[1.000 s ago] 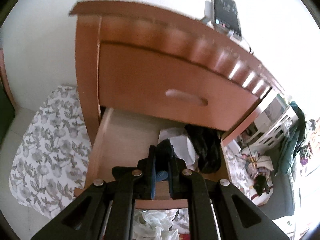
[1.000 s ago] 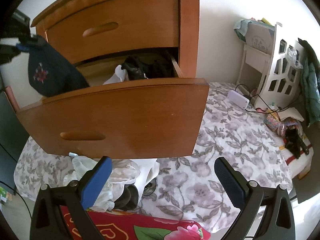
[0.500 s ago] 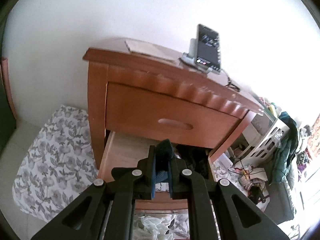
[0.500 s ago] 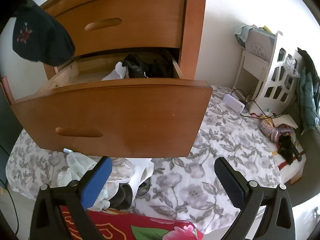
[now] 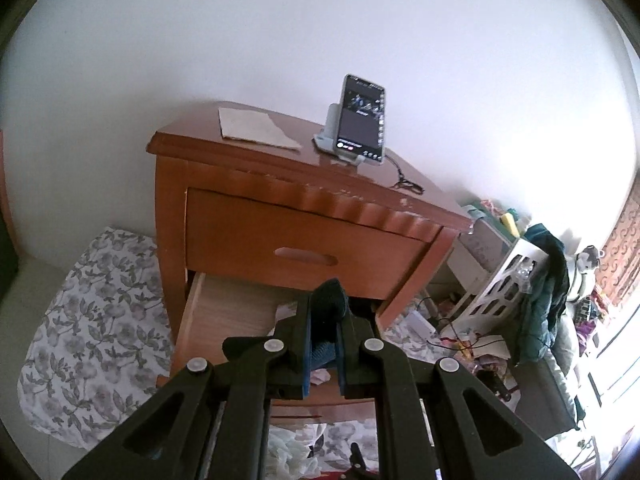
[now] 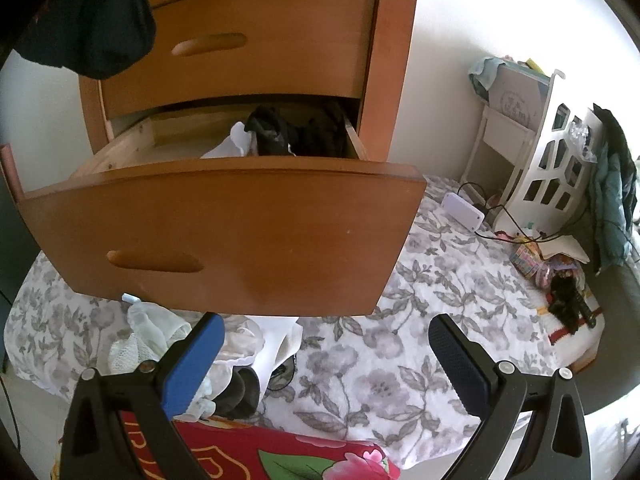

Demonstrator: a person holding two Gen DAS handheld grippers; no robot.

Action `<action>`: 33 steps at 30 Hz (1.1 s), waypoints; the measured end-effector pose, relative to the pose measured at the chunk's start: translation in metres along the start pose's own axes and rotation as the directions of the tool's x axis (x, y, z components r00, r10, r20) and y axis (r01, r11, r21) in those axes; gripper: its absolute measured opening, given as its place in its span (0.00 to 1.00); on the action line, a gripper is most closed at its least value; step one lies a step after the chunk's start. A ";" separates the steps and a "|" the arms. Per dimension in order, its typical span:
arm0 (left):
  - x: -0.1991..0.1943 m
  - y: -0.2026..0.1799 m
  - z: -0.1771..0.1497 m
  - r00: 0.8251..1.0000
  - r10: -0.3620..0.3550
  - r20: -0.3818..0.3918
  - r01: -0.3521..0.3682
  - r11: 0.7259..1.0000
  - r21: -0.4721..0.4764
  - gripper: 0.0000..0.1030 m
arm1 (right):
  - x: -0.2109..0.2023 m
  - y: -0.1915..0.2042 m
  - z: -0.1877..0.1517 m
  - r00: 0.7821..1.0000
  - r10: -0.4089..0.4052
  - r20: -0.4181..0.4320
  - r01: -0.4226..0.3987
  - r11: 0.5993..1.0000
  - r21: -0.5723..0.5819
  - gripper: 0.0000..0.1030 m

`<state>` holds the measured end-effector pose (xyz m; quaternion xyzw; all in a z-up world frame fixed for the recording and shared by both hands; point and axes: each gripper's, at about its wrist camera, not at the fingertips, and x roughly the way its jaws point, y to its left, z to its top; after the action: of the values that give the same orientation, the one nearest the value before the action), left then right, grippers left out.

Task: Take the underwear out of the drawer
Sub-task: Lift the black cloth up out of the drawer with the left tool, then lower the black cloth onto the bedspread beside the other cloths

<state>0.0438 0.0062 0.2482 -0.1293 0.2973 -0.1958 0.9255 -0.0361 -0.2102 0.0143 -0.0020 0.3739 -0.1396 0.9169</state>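
Underwear, a dark navy fabric piece (image 5: 326, 300), we see pinched between the blue pads of the left gripper (image 5: 323, 354), jaws clamped tight on it, held up in the air above and in front of the open lower drawer (image 5: 224, 312) of the orange-brown wooden nightstand (image 5: 288, 216). In the right wrist view we catch the same underwear (image 6: 86, 20) hanging at the top left, level with the nightstand's closed upper drawer (image 6: 248, 44) and clear of the lower drawer. Left of the nightstand we note a grey floral bedsheet (image 5: 92, 320). On the nightstand's top lie a flat beige paper (image 5: 256, 128) and, to its right, a black smartphone on a grey stand (image 5: 360, 120). Inside the lower drawer (image 6: 224, 236) we see white cloth (image 6: 236, 144) and black clothing (image 6: 296, 132) bunched at its right side. Below the drawer front sits a pile of pale sheer garments (image 6: 160, 336). The right gripper (image 6: 324, 364) hangs below the drawer front, jaws spread wide and empty. Right of the nightstand stands a white cut-out rack (image 6: 548, 176) with a teal jacket (image 6: 612, 192) draped over it.
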 end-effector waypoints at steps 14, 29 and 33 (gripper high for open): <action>-0.028 -0.008 -0.041 0.996 -0.051 0.073 0.053 0.998 -0.027 0.09 | -0.009 0.006 0.000 0.999 -0.021 0.044 0.022 0.999 -0.028 1.00; -0.021 0.009 -0.114 0.999 -0.029 0.024 0.031 0.996 -0.086 0.09 | -0.012 0.004 -0.001 0.998 -0.006 0.058 0.007 1.000 -0.016 1.00; -0.013 0.016 -0.125 1.000 -0.015 -0.008 0.014 0.995 -0.099 0.09 | -0.012 0.004 -0.001 0.998 -0.006 0.059 0.007 1.000 -0.015 1.00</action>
<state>-0.0366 0.0108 0.1504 -0.1762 0.3099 -0.1882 0.9152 -0.0443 -0.2033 0.0218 -0.0144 0.3479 -0.1397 0.9269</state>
